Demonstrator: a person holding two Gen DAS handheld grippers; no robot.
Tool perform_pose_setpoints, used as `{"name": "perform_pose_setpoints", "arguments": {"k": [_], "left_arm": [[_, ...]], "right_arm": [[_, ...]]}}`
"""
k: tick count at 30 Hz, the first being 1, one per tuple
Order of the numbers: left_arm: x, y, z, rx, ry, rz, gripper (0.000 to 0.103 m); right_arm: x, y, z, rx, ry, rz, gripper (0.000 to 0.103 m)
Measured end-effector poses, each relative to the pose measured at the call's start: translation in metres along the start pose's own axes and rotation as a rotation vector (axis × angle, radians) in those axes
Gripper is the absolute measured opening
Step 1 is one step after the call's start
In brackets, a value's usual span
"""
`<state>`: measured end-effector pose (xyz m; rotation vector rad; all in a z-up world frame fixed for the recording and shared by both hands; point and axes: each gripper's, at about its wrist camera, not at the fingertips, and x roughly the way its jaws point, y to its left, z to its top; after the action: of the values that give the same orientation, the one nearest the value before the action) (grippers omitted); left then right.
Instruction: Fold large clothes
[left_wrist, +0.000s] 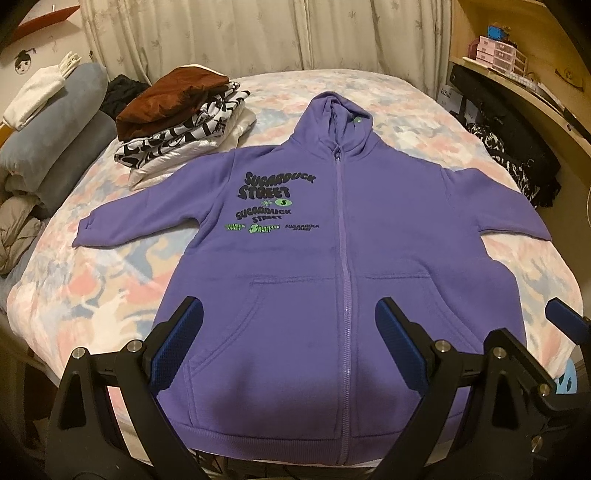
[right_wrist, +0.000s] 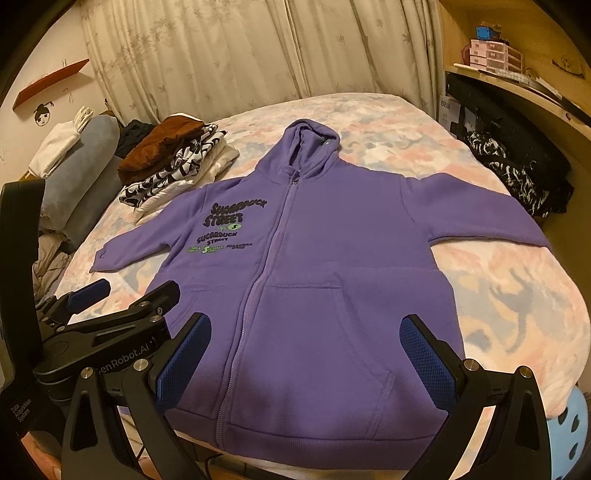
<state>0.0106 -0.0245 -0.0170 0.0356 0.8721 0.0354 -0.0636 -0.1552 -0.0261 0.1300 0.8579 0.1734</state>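
Note:
A purple zip hoodie (left_wrist: 295, 229) with black and green print lies flat and face up on the bed, zipper closed, sleeves spread, hood away from me. It also shows in the right wrist view (right_wrist: 314, 240). My left gripper (left_wrist: 289, 314) is open and empty, held above the hoodie's hem over the left pocket and zipper. My right gripper (right_wrist: 306, 328) is open and empty above the right pocket. The left gripper (right_wrist: 125, 291) shows at the left of the right wrist view. One blue fingertip (left_wrist: 565, 317) of the right gripper shows at the right edge of the left wrist view.
The bed has a pastel floral cover (left_wrist: 92, 280). A stack of folded clothes (left_wrist: 177, 125) sits at the back left. Rolled grey bedding (left_wrist: 55, 125) lies at the left. Dark clothes (left_wrist: 517, 162) hang at the right edge by a wooden desk (left_wrist: 524, 85). Curtains (left_wrist: 258, 37) hang behind.

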Motion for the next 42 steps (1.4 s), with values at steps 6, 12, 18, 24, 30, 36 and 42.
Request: {"name": "perform_pose_setpoints", "arguments": {"k": [6, 12, 18, 24, 30, 36, 42], "left_arm": [[0.002, 0.000, 0.000, 0.001, 0.001, 0.003, 0.094], [0.003, 0.002, -0.001, -0.004, 0.004, 0.001, 0.094], [0.006, 0.006, -0.001, -0.010, 0.005, 0.003, 0.094], [0.008, 0.010, -0.001, -0.016, 0.008, 0.002, 0.094], [0.008, 0.010, -0.001, -0.016, 0.008, 0.002, 0.094], [0.008, 0.010, -0.001, -0.016, 0.007, 0.001, 0.094], [0.008, 0.011, -0.003, -0.019, 0.008, -0.003, 0.094]], "right_arm": [[0.006, 0.000, -0.001, 0.005, 0.005, 0.003, 0.103], [0.009, 0.001, -0.002, 0.006, 0.008, 0.006, 0.103], [0.013, 0.004, -0.001, 0.008, 0.012, 0.011, 0.103], [0.016, 0.008, -0.002, 0.007, 0.012, 0.013, 0.103], [0.015, 0.007, -0.003, 0.007, 0.013, 0.014, 0.103], [0.016, 0.008, -0.003, 0.008, 0.013, 0.015, 0.103], [0.015, 0.007, -0.003, 0.007, 0.010, 0.016, 0.103]]}}
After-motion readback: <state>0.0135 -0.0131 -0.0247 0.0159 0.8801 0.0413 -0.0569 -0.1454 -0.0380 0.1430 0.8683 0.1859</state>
